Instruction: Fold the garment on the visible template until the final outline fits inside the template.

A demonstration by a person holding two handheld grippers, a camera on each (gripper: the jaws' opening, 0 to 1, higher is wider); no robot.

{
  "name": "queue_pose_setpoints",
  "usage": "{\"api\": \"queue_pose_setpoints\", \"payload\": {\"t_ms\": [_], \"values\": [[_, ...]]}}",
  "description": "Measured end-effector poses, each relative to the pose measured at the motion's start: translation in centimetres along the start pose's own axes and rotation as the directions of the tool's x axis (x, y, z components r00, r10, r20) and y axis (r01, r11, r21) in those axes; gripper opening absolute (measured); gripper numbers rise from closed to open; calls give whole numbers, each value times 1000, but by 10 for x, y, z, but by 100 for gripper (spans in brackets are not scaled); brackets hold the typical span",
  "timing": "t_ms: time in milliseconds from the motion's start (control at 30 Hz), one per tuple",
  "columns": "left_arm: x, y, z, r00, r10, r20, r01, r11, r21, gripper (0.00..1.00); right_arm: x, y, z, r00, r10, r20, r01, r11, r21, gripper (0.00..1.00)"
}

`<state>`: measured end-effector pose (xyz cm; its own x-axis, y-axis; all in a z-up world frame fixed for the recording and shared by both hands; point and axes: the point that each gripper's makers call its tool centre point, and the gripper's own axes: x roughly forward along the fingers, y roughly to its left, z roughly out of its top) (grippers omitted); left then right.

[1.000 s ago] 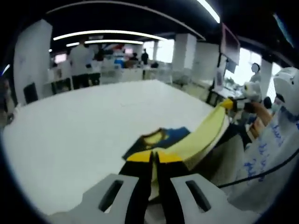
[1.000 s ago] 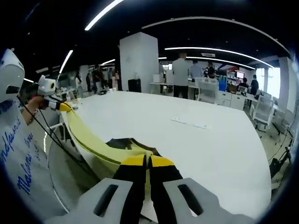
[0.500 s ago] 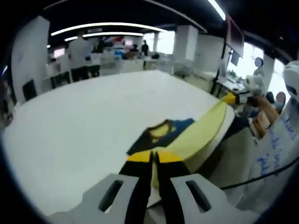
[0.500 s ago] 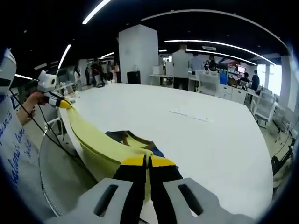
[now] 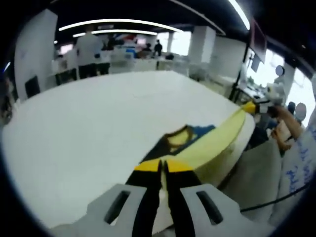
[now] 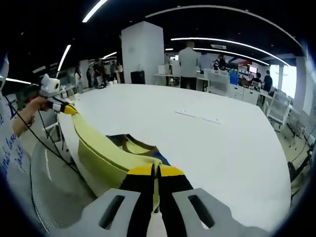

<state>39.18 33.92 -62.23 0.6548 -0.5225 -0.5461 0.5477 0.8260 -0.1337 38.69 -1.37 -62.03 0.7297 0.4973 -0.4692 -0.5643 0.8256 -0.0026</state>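
Two grippers: I have each clamped on an end of the same yellow edge, jaws pressed together with no gap showing.
Left gripper (image 5: 161,165): near the bottom of the left gripper view, yellow tips closed on the garment's (image 5: 212,143) near corner.
Right gripper (image 6: 154,170): same story in the right gripper view — tips shut on the garment (image 6: 106,153) at its other end.
Long axis: the yellow band stretches taut between my two grippers, running along the near edge of the table (image 5: 89,128); in the left gripper view it runs from my jaws up and right to the other gripper (image 5: 253,106), in the right gripper view up and left to the other gripper (image 6: 66,109).
Look of the garment: pale yellow lifted band, with a dark and blue part — a yellow collar-like patch in it — lying on the white tabletop just beyond.
Position: at the near rim of the table (image 6: 212,143), partly lifted, partly on the surface.
Hand (image 6: 39,103): gripping the left tool, sleeve with blue writing beside it.
Farther off: two flat pale items (image 6: 200,116) on the table, then people (image 6: 188,61) standing by desks.
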Motion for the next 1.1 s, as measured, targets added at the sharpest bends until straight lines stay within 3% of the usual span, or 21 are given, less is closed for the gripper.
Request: {"api": "queue_pose_setpoints", "payload": {"t_ms": [133,400,667,1100], "values": [[12,7,-2,1000,-7,-10,7,1000,-14,0,10,-3,-10,999,-17,-42,16,999,-28,3],[34,19,-13,999,5,-48,-6,999,-32,0,26,-9,-21,998,-15,-63,15,1000,-9,3],[49,27,-12,999,4,-43,-7,998,-62,0,42,-19,-27,997,-21,-75,21,1000,4,3],[76,44,-26,997,21,-68,-28,994,-101,0,69,-29,-36,995,-29,-94,30,1000,8,3]]}}
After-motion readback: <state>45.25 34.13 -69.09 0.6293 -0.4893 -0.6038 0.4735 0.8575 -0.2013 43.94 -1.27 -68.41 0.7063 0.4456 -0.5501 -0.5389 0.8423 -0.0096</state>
